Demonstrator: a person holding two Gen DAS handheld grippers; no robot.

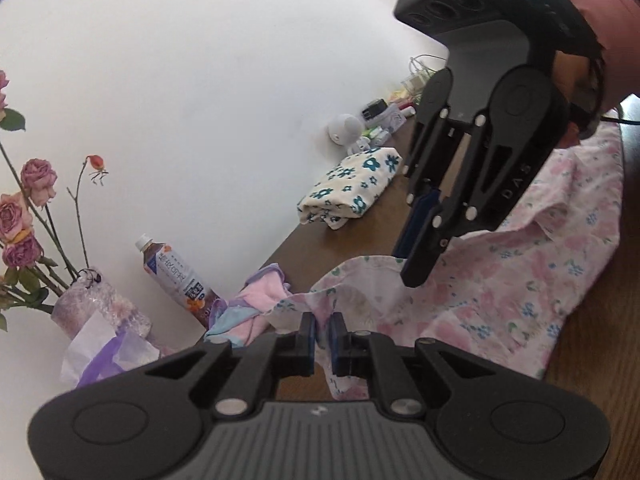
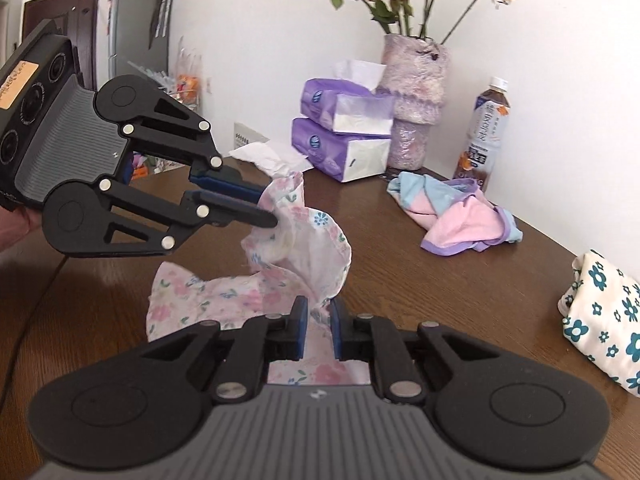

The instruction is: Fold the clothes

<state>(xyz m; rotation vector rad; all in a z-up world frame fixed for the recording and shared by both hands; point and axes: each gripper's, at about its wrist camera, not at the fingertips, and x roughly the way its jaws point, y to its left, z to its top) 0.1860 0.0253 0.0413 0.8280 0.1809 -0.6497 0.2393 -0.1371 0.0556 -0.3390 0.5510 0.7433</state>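
Observation:
A pink floral garment (image 1: 520, 280) lies partly spread on the brown wooden table (image 1: 340, 248). In the left wrist view my left gripper (image 1: 320, 326) is shut on a bunched edge of it, lifted off the table. My right gripper (image 1: 412, 260) comes down from the upper right, held by a hand, and is shut on the same edge a little farther along. In the right wrist view my right gripper (image 2: 319, 316) pinches the pink floral garment (image 2: 304, 248), and my left gripper (image 2: 270, 204) holds a raised twist of it from the left.
A folded white cloth with teal flowers (image 2: 604, 320) lies at the right, and a crumpled pink, blue and purple garment (image 2: 456, 216) sits behind. Against the wall stand a drink bottle (image 2: 484, 132), a vase of dried roses (image 2: 412, 100) and two tissue packs (image 2: 344, 128).

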